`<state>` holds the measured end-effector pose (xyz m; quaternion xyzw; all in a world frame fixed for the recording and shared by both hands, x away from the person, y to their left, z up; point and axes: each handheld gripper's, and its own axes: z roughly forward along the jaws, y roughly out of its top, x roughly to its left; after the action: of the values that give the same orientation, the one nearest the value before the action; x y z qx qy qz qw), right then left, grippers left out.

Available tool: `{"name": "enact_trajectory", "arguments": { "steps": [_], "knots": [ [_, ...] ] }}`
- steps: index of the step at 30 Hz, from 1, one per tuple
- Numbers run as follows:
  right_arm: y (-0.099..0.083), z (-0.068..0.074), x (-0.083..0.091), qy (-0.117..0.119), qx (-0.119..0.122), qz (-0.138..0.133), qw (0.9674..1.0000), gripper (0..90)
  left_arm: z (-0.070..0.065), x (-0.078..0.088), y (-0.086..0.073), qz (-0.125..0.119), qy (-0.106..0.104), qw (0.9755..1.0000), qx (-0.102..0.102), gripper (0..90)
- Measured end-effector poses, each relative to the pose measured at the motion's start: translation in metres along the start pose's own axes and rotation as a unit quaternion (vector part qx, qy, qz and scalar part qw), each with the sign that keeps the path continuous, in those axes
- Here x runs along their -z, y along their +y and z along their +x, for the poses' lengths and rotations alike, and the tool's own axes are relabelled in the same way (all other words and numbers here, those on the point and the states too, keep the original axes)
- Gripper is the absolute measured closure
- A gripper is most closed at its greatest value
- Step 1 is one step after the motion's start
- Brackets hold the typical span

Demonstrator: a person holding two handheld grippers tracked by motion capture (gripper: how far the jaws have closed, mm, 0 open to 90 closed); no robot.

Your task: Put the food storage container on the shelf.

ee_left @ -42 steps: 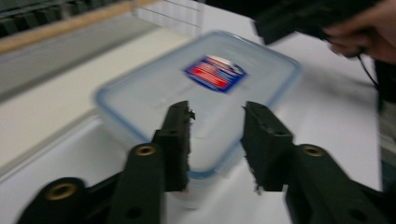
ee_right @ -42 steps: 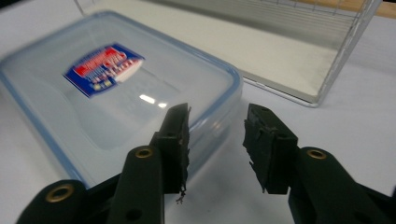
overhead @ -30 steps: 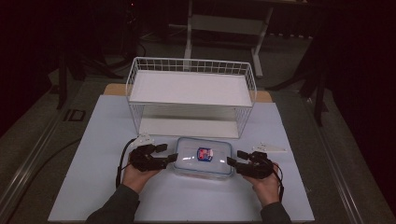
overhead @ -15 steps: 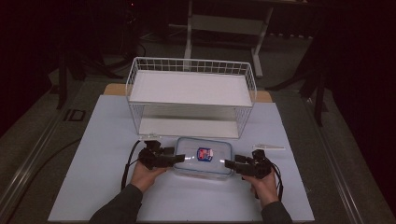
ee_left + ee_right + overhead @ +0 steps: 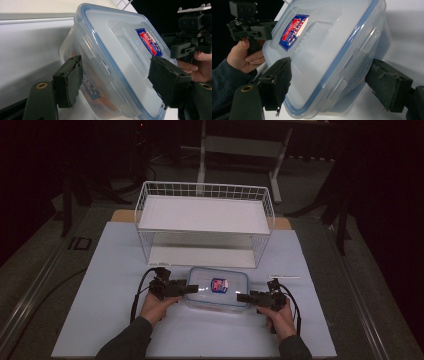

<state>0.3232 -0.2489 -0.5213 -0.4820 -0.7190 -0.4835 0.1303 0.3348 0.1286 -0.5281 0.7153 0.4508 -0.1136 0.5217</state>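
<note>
A clear plastic container (image 5: 217,288) with a blue-rimmed lid and a red-and-blue label lies flat on the white table top, just in front of the wire rack. My left gripper (image 5: 192,289) is open at its left end. In the left gripper view the jaws of the left gripper (image 5: 116,75) straddle that end of the container (image 5: 120,55), one by the side wall and one over the lid. My right gripper (image 5: 242,297) is open at the right end. Its own view shows the right gripper (image 5: 332,75) bracketing the container (image 5: 324,50) the same way.
A white wire rack (image 5: 205,215) with two shelves stands right behind the container. A thin white strip (image 5: 285,277) lies on the table top (image 5: 100,270) to the right. Dark floor and a frame's legs surround the table.
Both grippers have moved a little inward toward the container's ends, the left one rightward and the right one leftward. The container has not moved.
</note>
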Motion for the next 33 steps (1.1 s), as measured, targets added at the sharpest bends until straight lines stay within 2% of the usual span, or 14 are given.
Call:
{"name": "enact_trajectory", "arguments": {
  "steps": [2,7,12,15,16,22,26,30,33],
  "knots": [
    [0.000,0.000,0.002,0.001,0.001,-0.001,1.0000,24.2,0.002,-0.003,0.000,0.008,-0.011,0.9998,0.013,25.9],
    [-0.001,-0.004,0.004,0.015,-0.017,-0.004,0.9997,28.3,0.002,-0.003,0.000,0.012,-0.014,0.9996,0.023,24.4],
    [-0.002,-0.006,0.007,0.022,-0.031,-0.006,0.9992,32.3,0.003,0.003,-0.002,0.008,-0.022,0.9994,0.025,31.6],
    [-0.002,-0.006,0.009,0.025,-0.032,-0.010,0.9991,35.0,0.005,0.006,-0.004,0.001,-0.032,0.9984,0.046,36.1],
    [-0.002,-0.006,0.009,0.025,-0.032,-0.012,0.9991,36.2,0.005,0.008,-0.004,0.001,-0.034,0.9983,0.047,37.5],
    [-0.003,-0.002,0.014,0.024,-0.020,-0.020,0.9993,42.5,0.001,0.015,-0.005,0.004,-0.035,0.9988,0.034,43.7],
    [-0.004,0.001,0.016,0.021,-0.013,-0.025,0.9994,44.4,-0.001,0.019,-0.008,0.000,-0.037,0.9986,0.038,48.7],
    [-0.007,0.009,0.020,0.012,0.007,-0.030,0.9995,47.1,-0.014,0.024,-0.011,0.001,-0.017,0.9997,0.017,50.4],
    [-0.008,0.014,0.021,0.004,0.017,-0.028,0.9994,47.4,-0.018,0.026,-0.012,0.003,-0.010,0.9999,0.007,50.7]
  ]
}}
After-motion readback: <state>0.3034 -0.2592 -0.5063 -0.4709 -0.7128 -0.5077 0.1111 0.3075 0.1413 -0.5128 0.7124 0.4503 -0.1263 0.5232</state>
